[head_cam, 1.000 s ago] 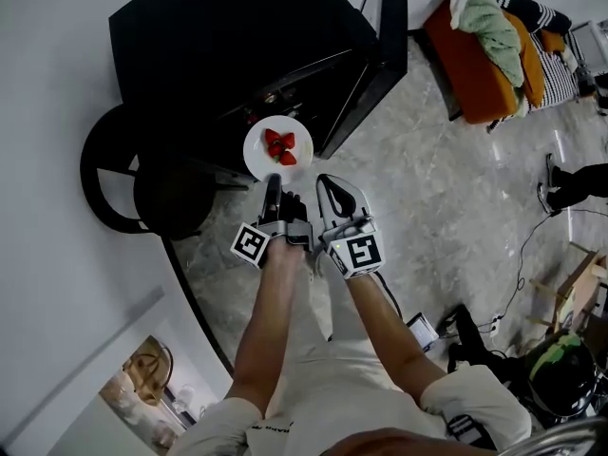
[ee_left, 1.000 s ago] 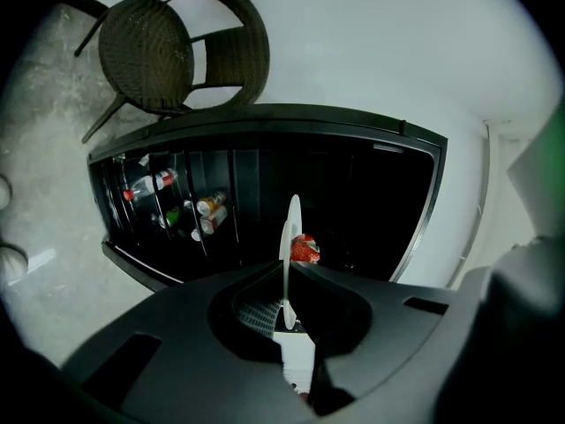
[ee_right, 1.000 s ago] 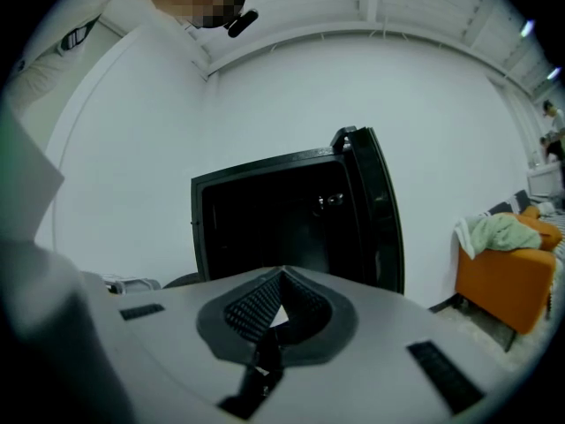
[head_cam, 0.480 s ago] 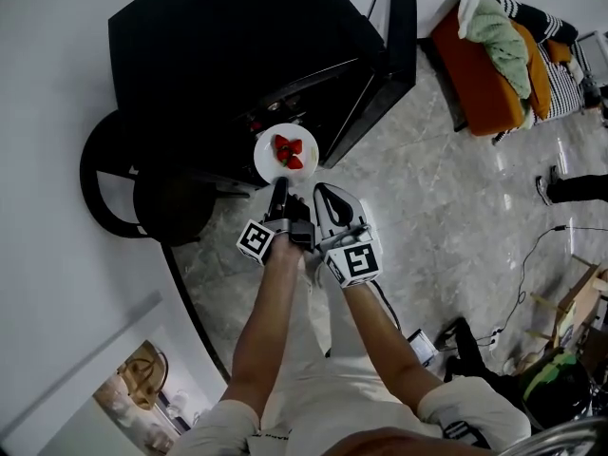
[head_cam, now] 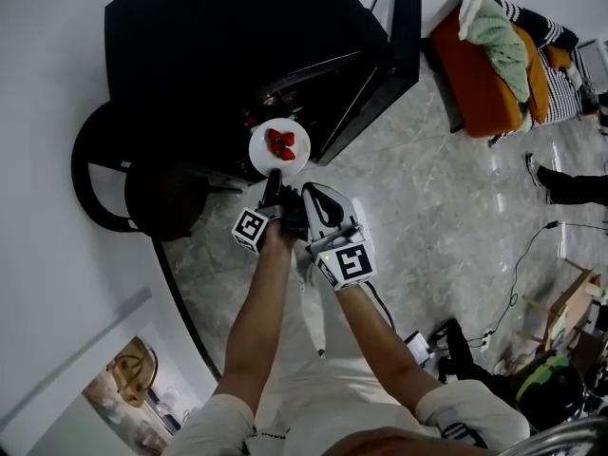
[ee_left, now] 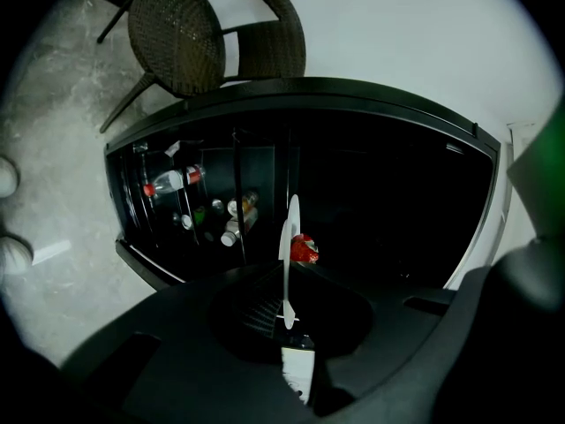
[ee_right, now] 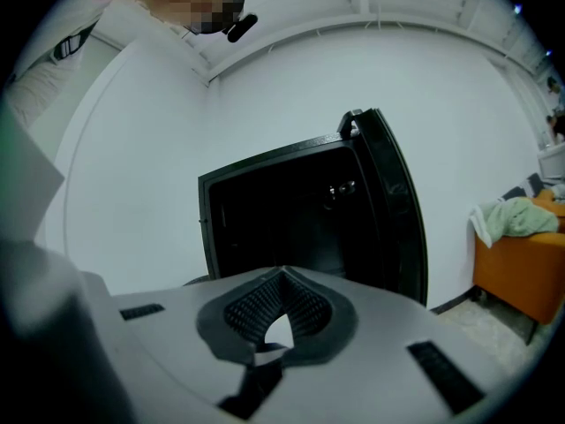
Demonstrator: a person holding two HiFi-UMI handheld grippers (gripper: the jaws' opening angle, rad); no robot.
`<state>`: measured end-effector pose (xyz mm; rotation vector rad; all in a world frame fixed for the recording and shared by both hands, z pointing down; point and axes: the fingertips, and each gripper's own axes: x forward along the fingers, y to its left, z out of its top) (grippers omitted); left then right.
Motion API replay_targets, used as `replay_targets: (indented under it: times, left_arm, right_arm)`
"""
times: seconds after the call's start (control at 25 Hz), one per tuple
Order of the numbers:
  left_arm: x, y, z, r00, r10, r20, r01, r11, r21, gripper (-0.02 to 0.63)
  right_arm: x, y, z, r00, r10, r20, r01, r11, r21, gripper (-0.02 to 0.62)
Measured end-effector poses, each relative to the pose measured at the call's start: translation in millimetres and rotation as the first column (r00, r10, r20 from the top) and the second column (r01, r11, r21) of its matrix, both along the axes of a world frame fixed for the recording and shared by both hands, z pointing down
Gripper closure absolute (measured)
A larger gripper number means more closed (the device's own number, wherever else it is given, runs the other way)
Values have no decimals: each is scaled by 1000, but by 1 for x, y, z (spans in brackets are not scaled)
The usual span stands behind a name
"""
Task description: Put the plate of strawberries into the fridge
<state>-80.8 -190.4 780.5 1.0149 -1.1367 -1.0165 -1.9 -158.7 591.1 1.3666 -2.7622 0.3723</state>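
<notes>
A white plate (head_cam: 264,147) with a few red strawberries (head_cam: 280,144) hangs in front of the open black fridge (head_cam: 237,36). My left gripper (head_cam: 275,175) is shut on the plate's near rim. In the left gripper view the plate (ee_left: 287,254) shows edge-on between the dark jaws, my left gripper (ee_left: 287,312) clamped on it, with a strawberry (ee_left: 305,249) on its right side. My white right gripper (head_cam: 310,191) hovers just right of the left one, shut and holding nothing. In the right gripper view my right gripper (ee_right: 281,277) points at the fridge's dark opening (ee_right: 282,215).
The fridge door (head_cam: 385,69) stands open to the right. Bottles and cans (ee_left: 190,201) lie on shelves inside. A dark wicker chair (head_cam: 128,174) stands left of the fridge. An orange sofa (head_cam: 484,60) with clothes is at the far right, on a marble floor (head_cam: 446,198).
The left gripper has sunk lower with the plate, which looks smaller and stays before the fridge opening. The right gripper has stayed beside it.
</notes>
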Motion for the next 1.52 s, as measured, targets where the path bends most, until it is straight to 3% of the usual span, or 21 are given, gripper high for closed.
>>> replay_targets:
  times: [0.68,1.12,1.52]
  left_arm:
    - [-15,-15,48,998,23,63,-19,998,-61,594]
    - [-22,-24,68,998,-17,53,22,994,-103,593]
    - [-28,-41,74,996,-9,92,20,992,-127,594]
  right_arm:
    - [7,5,3,1000,-1,-10,1,1000,-4,583]
    - [3,8,4,999,-20,-39,20,1000,5,583]
    - [4,6,10,999,-26,-47,25,1000,-15,583]
